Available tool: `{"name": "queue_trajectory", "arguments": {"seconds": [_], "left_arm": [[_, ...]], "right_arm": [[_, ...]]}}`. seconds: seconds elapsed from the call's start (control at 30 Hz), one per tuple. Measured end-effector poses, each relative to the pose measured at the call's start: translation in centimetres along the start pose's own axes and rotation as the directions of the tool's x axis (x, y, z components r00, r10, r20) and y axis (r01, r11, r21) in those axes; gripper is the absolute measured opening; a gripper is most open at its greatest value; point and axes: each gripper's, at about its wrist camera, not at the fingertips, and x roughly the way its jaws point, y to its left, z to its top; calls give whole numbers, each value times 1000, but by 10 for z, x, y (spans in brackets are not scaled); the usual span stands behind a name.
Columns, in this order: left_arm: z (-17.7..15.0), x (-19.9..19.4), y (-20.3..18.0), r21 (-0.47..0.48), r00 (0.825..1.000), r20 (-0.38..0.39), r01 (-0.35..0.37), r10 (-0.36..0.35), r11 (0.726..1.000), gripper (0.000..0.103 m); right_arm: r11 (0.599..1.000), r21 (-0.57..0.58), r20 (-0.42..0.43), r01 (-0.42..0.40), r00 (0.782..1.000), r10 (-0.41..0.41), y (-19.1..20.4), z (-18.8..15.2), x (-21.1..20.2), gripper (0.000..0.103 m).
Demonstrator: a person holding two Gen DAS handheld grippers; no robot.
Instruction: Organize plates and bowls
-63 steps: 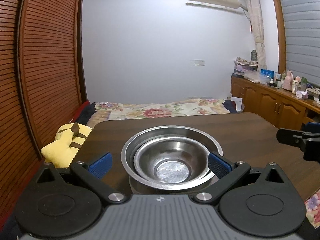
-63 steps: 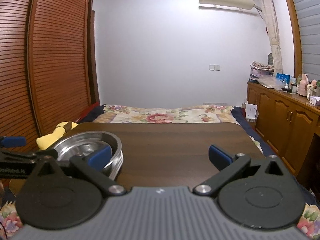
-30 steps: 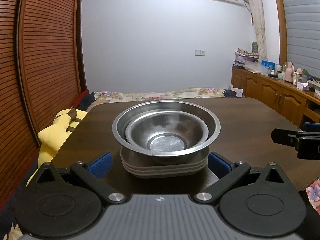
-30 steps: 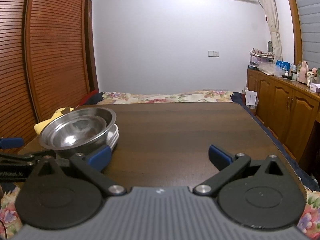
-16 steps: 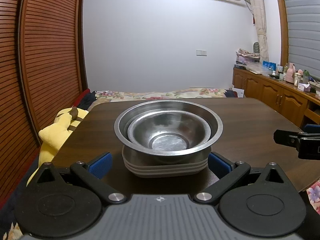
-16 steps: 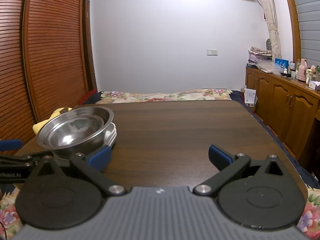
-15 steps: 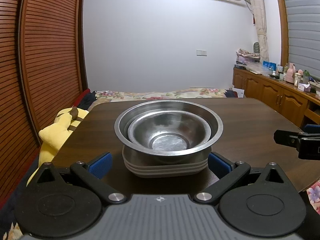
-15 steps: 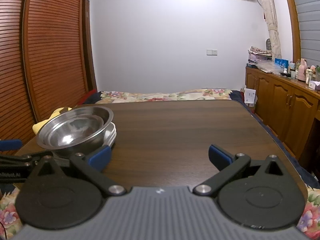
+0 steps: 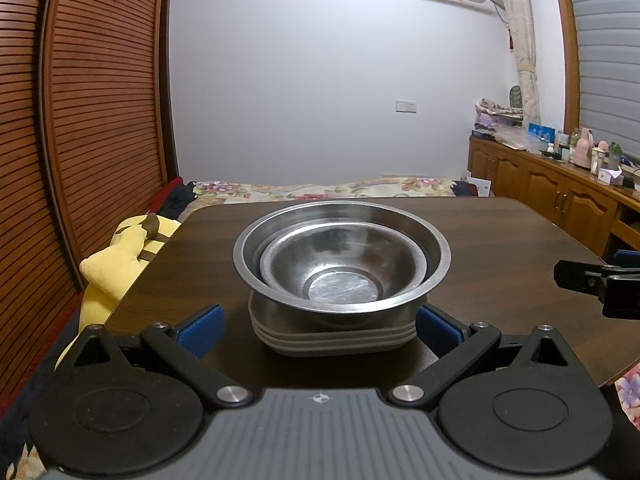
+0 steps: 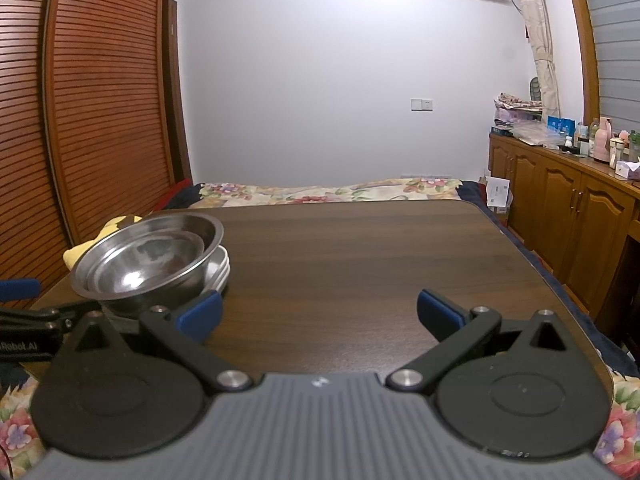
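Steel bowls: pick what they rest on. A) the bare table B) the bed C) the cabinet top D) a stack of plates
D: the nested steel bowls sit on a stack of plates, which stands on the dark wooden table.

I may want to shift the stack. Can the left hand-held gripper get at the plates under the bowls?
Probably yes: the left hand-held gripper is open, its fingers flank the plates, and nothing lies between.

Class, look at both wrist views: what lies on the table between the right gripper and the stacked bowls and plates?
Only bare table separates the right gripper from the stack, in the right wrist view.
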Motion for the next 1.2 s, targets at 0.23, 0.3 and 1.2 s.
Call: {"name": "queue_trajectory", "arguments": {"seconds": [0.23,0.3,1.2], "left_arm": [[0,0,0,0,1000,0,0,0,1000,103],[0,0,0,0,1000,0,0,0,1000,103],[0,0,0,0,1000,1,-1,1,1000,103]], "right_arm": [[1000,0,0,0,1000,0,-1,0,0,103],[1000,2,-1,0,1000,0,-1,0,0,103],[1000,2,2,2,1000,-2,-5,3,-1,103]]}}
